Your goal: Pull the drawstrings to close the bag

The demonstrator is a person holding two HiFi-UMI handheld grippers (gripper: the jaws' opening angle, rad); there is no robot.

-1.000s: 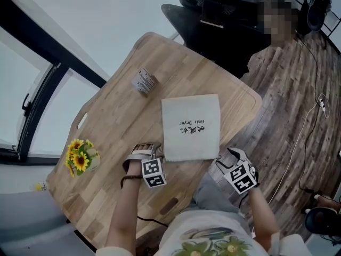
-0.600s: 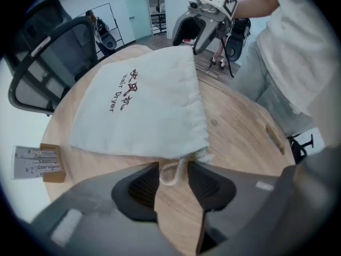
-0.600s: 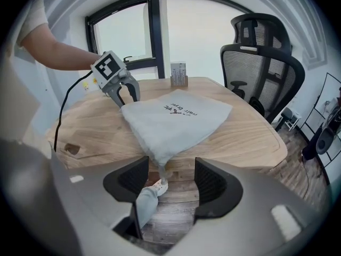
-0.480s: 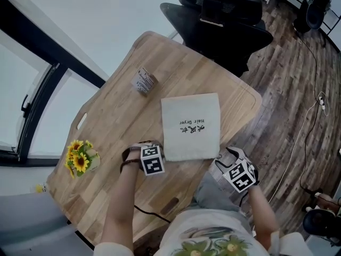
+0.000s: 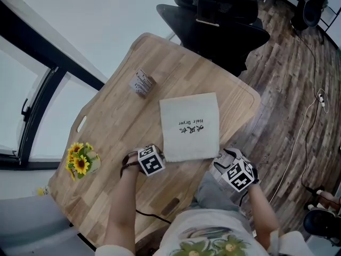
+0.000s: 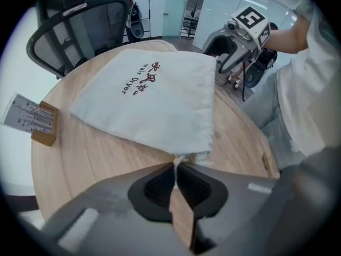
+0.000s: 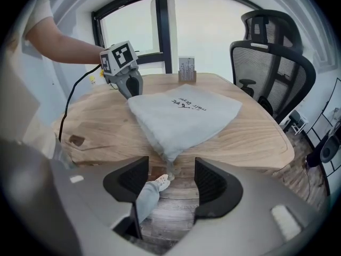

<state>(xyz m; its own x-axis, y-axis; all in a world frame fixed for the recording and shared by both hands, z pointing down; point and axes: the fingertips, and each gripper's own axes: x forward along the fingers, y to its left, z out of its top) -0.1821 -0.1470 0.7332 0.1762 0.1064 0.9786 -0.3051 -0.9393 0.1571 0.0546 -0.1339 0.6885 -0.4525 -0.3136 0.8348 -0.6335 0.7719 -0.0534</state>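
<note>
Off-white rectangular cloth drawstring bag (image 5: 190, 126) lies flat mid-frame on the light wooden desk (image 5: 117, 116). Its long axis runs top to bottom of the head view, gathered mouth at the lower edge. Left gripper (image 6: 177, 163), jaws just closed, clamps the thin white drawstring (image 6: 174, 175) at the lower-left corner. Right gripper (image 7: 170, 175) jaws stand apart before the lower-right corner.

We have the bag (image 5: 189, 126) flat on the table (image 5: 117, 116). Left gripper (image 6: 176, 167) is at its near-left corner, drawstring (image 6: 179, 158) between the jaws. Right gripper (image 7: 171, 176) is at the near-right corner, past the table edge. Box (image 5: 141, 82) lies behind-left of the bag, flowers (image 5: 80, 159) far left, chair (image 5: 218, 20) beyond the table.
</note>
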